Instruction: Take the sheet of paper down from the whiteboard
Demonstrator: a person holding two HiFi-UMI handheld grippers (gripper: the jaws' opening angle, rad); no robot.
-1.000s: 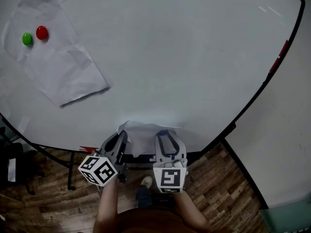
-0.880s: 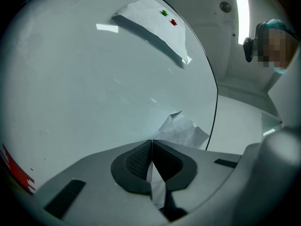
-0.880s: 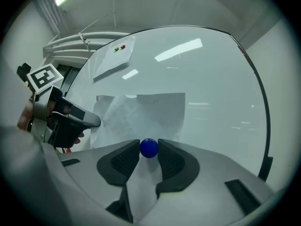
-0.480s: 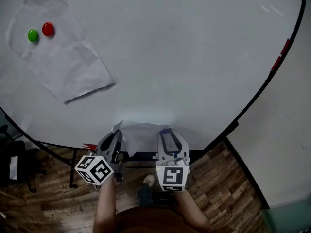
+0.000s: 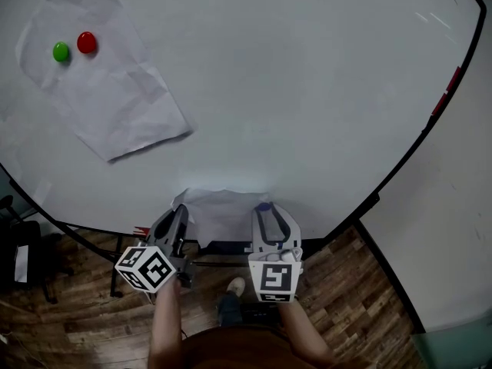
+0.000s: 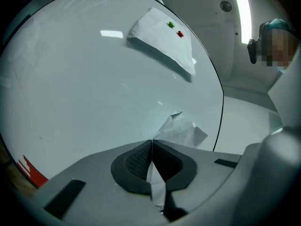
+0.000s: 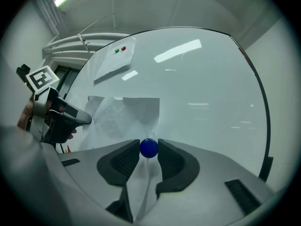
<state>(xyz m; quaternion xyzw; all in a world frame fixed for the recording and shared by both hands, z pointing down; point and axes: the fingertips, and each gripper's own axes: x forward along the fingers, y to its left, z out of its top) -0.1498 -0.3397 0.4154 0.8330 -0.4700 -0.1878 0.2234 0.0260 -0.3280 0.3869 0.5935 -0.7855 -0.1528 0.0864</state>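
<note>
Left gripper view first: the left gripper [image 6: 151,142] has its jaws squeezed fully together, and they're pinching a strip of the sheet of paper [image 6: 181,131]. The strip runs down between the pads, and the rest of the sheet fans out crumpled just past the tips, lying against the whiteboard [image 6: 84,79].

Over in the right gripper view, the right gripper [image 7: 149,149] has its jaws standing wide, with a round blue magnet [image 7: 149,147] sitting right between the pad tips and both pads touching its sides. So that one has hold of the magnet, not the paper. The magnet sits on the right-hand part of the same sheet, which spreads out ahead of these jaws and off toward the other gripper.

From the head view, the sheet sits low on the board, right between the two grippers.

Further out, up and well away to the left of the left gripper, a second sheet [image 5: 108,91] hangs at a slant on the board, pinned by a green magnet [image 5: 61,51] and a red magnet [image 5: 87,42] side by side near its top. Wooden floor [image 5: 77,321] shows below the board's edge.
</note>
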